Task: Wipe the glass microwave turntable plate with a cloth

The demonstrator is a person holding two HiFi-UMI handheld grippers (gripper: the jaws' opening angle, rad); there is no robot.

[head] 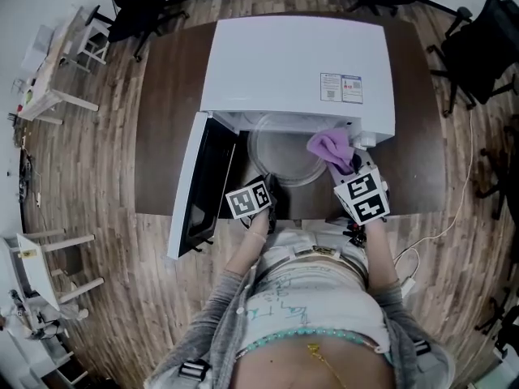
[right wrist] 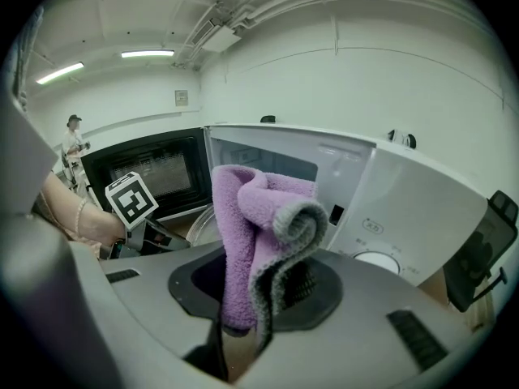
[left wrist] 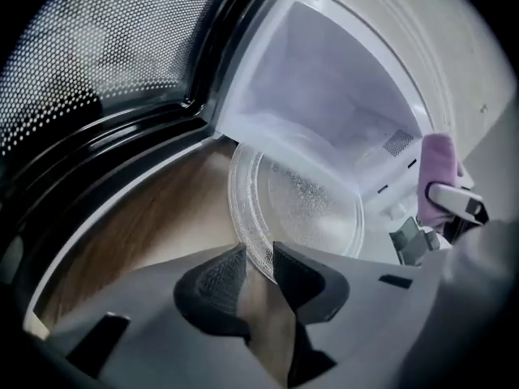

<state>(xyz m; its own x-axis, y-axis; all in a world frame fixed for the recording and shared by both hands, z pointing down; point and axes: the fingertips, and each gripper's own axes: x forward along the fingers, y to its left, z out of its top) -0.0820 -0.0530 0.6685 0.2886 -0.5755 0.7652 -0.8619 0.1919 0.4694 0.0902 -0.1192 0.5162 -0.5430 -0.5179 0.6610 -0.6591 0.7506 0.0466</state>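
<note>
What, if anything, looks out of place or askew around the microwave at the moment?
The glass turntable plate is not seated: it juts out of the open microwave, its rim pinched by the left gripper. The right gripper holds a bunched purple cloth. No spill or damage shows.

**Cam setup**

Head cam is aimed steeply down over the microwave [head: 300,63]; left gripper [left wrist: 259,251] cam is held close to the glass plate [left wrist: 312,205], facing the cavity; right gripper [right wrist: 259,280] cam is aimed past the cloth [right wrist: 243,233]. Microwave & plate are shared.
</note>
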